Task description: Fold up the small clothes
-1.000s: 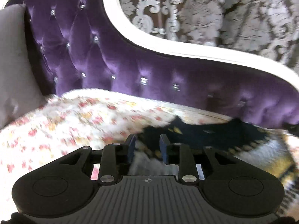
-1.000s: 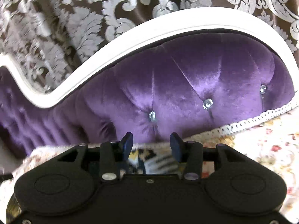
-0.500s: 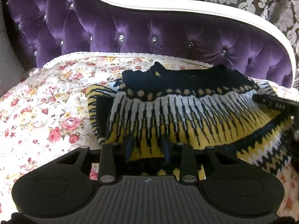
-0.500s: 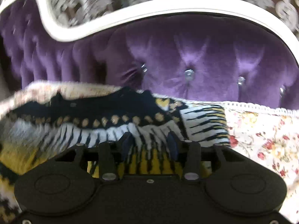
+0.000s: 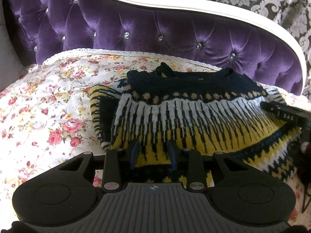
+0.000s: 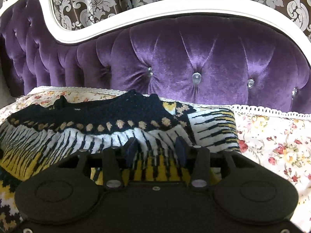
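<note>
Lying under both tools, the sweater (image 5: pixel 194 120) has folds between each tool's part-open jaws; grip unclear.

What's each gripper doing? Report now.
Left gripper: open, fingers apart over the yellow, white and navy knitted sweater.
Right gripper: fingers opening, sweater fabric between them, not pinched.

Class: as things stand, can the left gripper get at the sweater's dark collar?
Probably yes. The left gripper sits over the sweater near its hem; only knit lies between it and the collar.
</note>
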`<state>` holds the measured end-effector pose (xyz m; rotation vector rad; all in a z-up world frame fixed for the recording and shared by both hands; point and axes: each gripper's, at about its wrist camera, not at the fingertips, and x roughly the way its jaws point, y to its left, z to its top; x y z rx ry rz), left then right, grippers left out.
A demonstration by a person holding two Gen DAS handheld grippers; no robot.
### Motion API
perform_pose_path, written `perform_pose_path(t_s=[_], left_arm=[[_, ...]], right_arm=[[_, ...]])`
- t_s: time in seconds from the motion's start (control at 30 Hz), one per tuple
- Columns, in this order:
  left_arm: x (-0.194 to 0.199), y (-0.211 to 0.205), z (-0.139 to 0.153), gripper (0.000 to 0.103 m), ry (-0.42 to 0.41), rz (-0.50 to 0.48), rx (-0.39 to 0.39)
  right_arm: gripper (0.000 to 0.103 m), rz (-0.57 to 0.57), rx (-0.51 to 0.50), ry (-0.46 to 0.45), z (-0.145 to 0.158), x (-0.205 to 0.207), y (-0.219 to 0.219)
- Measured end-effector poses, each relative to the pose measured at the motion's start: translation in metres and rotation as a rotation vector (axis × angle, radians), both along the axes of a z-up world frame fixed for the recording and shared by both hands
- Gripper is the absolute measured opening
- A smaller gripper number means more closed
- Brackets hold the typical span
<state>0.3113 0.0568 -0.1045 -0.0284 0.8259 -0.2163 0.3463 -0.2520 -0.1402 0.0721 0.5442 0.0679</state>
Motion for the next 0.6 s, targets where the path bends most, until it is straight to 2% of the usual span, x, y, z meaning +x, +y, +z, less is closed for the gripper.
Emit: perform_pose_path(t_s=[0.23,0.33,0.47,0.6], left_arm=[[-0.003,0.000,0.000,0.032,0.001,-0.006,0.002],[-0.003,-0.001,0.000,0.032,0.002,0.003,0.000],[-0.001,-0.004,-0.001,0.033,0.007,0.007,0.017],[0.001,-0.008,-0.001,0.036,0.010,0.006,0.028]], right_arm=[[0.056,0.010,0.004,-0.005,0.000,-0.001,0.000],[0.060,0.024,0.001,-0.004,0.000,0.000,0.002],[0.074,0.072,-0.003,-0.001,0.000,0.000,0.005],[0.075,0.069,-0.030,-0.004,0.000,0.000,0.010]])
